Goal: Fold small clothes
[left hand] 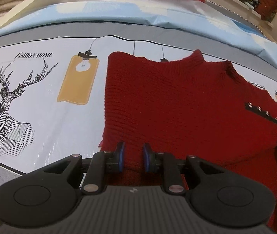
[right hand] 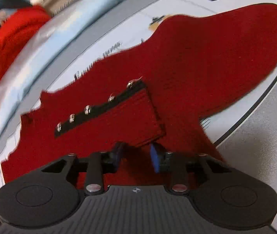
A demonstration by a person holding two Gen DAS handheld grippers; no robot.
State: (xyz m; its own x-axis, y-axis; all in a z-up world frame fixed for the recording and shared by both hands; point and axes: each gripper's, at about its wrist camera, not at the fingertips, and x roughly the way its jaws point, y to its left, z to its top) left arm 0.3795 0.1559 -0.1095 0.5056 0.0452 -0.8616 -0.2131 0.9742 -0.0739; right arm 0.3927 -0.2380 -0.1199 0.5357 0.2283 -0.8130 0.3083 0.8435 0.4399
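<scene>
Closest to my left camera, the left gripper (left hand: 133, 156) has its blue pads (left hand: 121, 154) partly drawn in around the near hem of the red sweater (left hand: 167, 101). Knit sits between them, though a gap shows either side of the bunch, so I cannot tell if it is truly pinched. The right gripper (right hand: 137, 157) stands the same way further along that hem, jaws part-spread with red knit between them; again I cannot tell whether it grips.

I judge both tools sit on the near edge so the hem can be carried up toward the collar for a fold. The sweater lies flat on the printed sheet (left hand: 41, 117), spread wide, which suits that.

The left view alone shows the collar, the deer print (left hand: 11, 105) and the yellow lamp print (left hand: 78, 81). The blurred right view alone shows the whole pocket (right hand: 122, 115) below its black studded strip (right hand: 97, 109), and a red cloth (right hand: 8, 44) beyond the sheet.
</scene>
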